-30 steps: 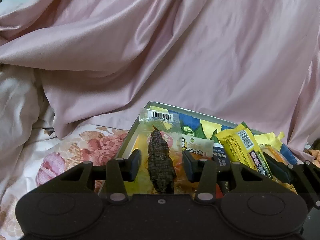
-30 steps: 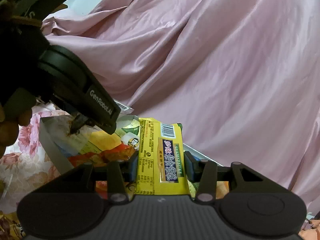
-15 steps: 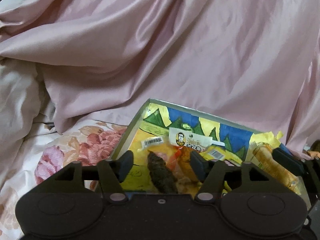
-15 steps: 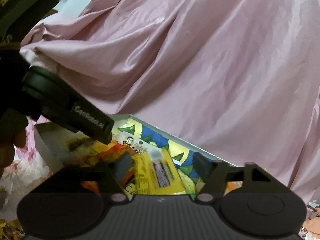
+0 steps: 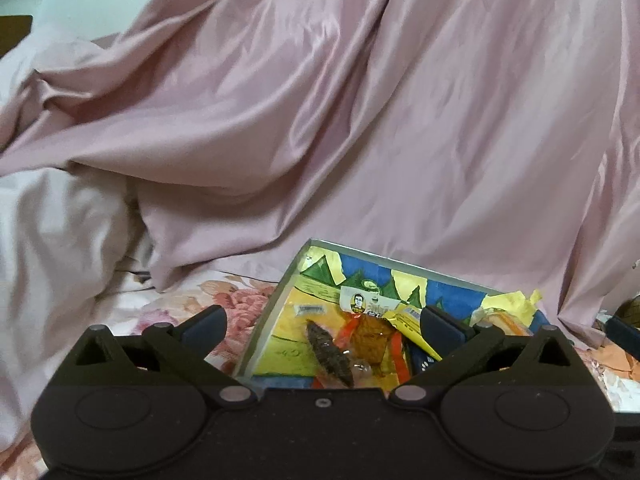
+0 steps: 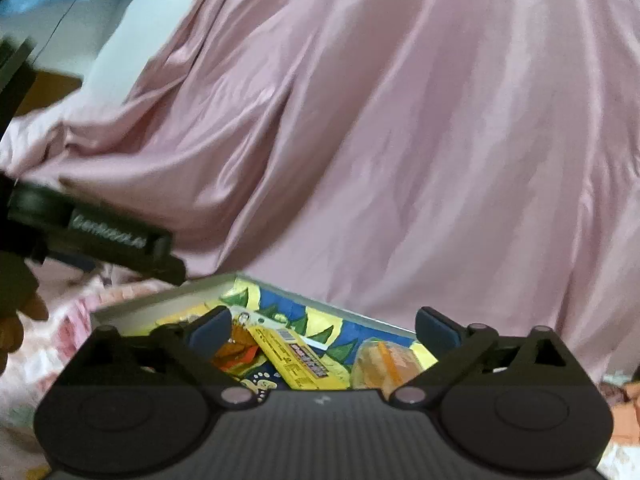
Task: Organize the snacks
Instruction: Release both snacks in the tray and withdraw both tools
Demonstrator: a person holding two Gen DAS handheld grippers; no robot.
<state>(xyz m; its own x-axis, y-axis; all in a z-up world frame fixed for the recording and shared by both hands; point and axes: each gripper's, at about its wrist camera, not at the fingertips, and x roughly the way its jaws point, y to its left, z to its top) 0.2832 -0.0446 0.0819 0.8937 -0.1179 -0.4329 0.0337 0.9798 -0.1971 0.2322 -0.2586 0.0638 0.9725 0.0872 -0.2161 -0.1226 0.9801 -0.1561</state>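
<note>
Glossy satin sheet (image 5: 360, 128), crinkly plastic wrappers (image 6: 296, 356)

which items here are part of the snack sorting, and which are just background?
Job:
- box with the cartoon-printed inside
- clear packet with a dark snack
- orange packet
- yellow packet
- clear pouch with an orange stripe
- left gripper, open
- right gripper, open

Lying about:
- pink satin sheet
- floral bedcover

Pink satin sheet (image 5: 360, 140) draped behind; floral bedspread (image 5: 224, 300) beneath.
</note>
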